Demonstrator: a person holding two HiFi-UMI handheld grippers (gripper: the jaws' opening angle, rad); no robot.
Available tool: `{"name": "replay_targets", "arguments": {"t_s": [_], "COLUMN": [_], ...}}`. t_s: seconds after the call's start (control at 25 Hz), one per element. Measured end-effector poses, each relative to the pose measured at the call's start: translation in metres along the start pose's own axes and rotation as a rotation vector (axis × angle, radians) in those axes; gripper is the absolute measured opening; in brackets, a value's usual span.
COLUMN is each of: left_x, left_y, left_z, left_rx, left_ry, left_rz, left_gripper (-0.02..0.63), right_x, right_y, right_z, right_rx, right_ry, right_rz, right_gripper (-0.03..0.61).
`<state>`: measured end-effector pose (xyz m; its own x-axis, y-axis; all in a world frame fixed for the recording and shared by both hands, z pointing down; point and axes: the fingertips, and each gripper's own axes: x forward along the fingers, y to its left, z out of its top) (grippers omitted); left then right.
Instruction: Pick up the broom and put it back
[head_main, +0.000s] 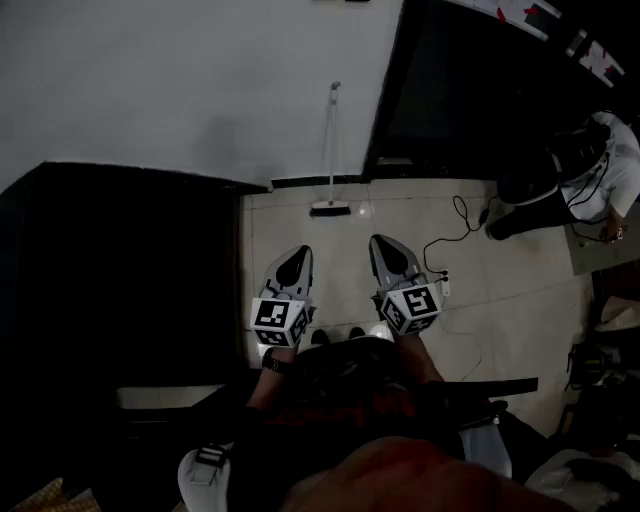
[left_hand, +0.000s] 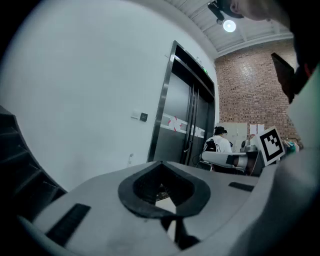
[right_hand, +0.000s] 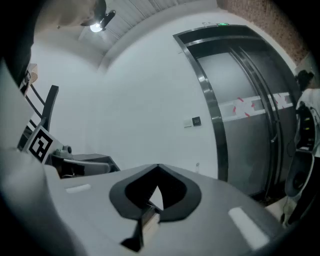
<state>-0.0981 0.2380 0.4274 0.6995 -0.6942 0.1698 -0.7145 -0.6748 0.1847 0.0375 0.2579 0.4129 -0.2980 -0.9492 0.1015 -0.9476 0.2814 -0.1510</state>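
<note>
A broom (head_main: 331, 150) leans upright against the white wall straight ahead, its pale head (head_main: 330, 208) resting on the tiled floor. Both grippers hang level in front of me, well short of it and apart from it. My left gripper (head_main: 298, 253) is shut with nothing in it; its jaws meet at the tip in the left gripper view (left_hand: 161, 163). My right gripper (head_main: 381, 243) is also shut and holds nothing, as the right gripper view (right_hand: 158, 166) shows. The broom's lower part is hidden behind the jaws in both gripper views.
A dark lift door (head_main: 450, 90) stands right of the broom. A person in white (head_main: 592, 165) crouches at the far right, with a black cable (head_main: 462, 226) trailing over the tiles. A black block (head_main: 120, 270) borders the floor on the left.
</note>
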Motion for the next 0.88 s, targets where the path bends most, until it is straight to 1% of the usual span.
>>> {"name": "replay_targets", "arguments": {"t_s": [0.12, 0.24, 0.32, 0.4, 0.52, 0.64, 0.72, 0.8, 0.88], "left_x": [0.0, 0.003, 0.011, 0.021, 0.036, 0.05, 0.077, 0.12, 0.157], "left_y": [0.013, 0.023, 0.023, 0.021, 0.031, 0.05, 0.066, 0.083, 0.097], "left_z": [-0.006, -0.008, -0.004, 0.004, 0.008, 0.016, 0.026, 0.045, 0.062], "left_rx": [0.0, -0.011, -0.027, -0.019, 0.0, 0.001, 0.02, 0.042, 0.065], "left_ry": [0.012, 0.011, -0.005, -0.014, -0.011, -0.017, 0.001, 0.018, 0.018], "left_rz": [0.011, 0.011, -0.011, -0.018, 0.011, 0.06, 0.085, 0.11, 0.129], "left_gripper": [0.003, 0.003, 0.003, 0.003, 0.003, 0.003, 0.003, 0.003, 0.003], "right_x": [0.006, 0.004, 0.005, 0.011, 0.033, 0.064, 0.095, 0.134, 0.166], "right_y": [0.011, 0.013, 0.006, -0.007, -0.025, -0.026, -0.042, -0.071, -0.098], "right_z": [-0.003, -0.013, -0.011, -0.004, 0.005, 0.01, 0.021, 0.034, 0.035], "right_rx": [-0.015, -0.027, -0.041, -0.059, -0.048, -0.03, -0.019, -0.008, 0.0], "right_ry": [0.02, 0.027, 0.03, 0.043, 0.036, 0.027, 0.029, 0.037, 0.055], "right_rz": [0.03, 0.038, 0.033, 0.017, 0.013, 0.064, 0.099, 0.122, 0.132], "right_gripper": [0.0, 0.0, 0.0, 0.0, 0.0, 0.0, 0.0, 0.0, 0.0]}}
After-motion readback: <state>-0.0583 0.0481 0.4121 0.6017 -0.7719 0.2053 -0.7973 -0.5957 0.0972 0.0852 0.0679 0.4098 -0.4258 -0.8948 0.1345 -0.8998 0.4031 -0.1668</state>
